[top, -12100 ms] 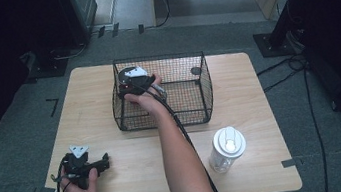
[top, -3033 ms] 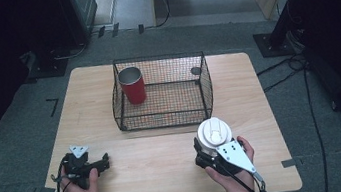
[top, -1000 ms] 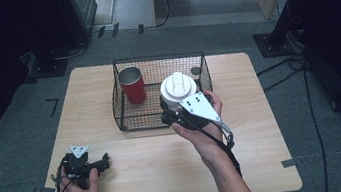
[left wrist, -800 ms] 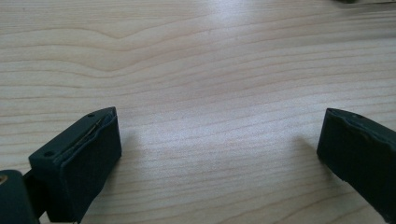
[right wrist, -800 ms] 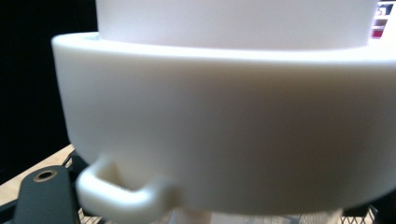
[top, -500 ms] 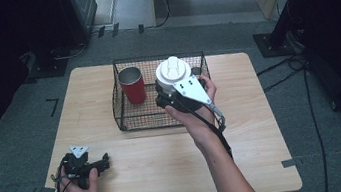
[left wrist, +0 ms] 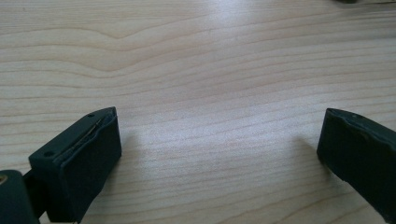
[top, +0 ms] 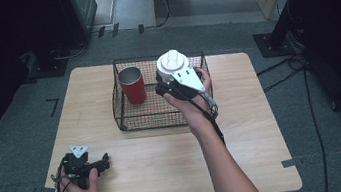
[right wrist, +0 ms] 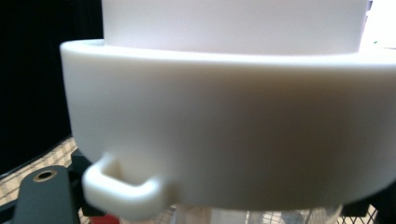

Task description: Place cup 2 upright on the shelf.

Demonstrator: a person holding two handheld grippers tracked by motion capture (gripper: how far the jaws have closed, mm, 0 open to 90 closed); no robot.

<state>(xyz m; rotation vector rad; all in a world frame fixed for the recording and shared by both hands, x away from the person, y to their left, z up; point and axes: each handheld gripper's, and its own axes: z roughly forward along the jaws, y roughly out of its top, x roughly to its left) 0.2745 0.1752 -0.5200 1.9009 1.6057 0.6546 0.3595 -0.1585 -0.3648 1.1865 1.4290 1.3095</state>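
Pale wood grain runs across the tabletop (top: 245,136), bare at the near edge. At 7 o'clock your left gripper (top: 98,164) rests flat on it, fingers (left wrist: 88,154) spread wide with nothing between them, evidently parked while the other hand works. Toward 12 o'clock your right gripper (top: 170,87) has its fingers clamped on the white-lidded cup (top: 171,64), held upright over the right half of the wire basket (top: 154,123), apparently for lowering in beside the red cup (top: 132,84) at its left end. Beyond lie grey carpet (top: 20,122) and dark stands.
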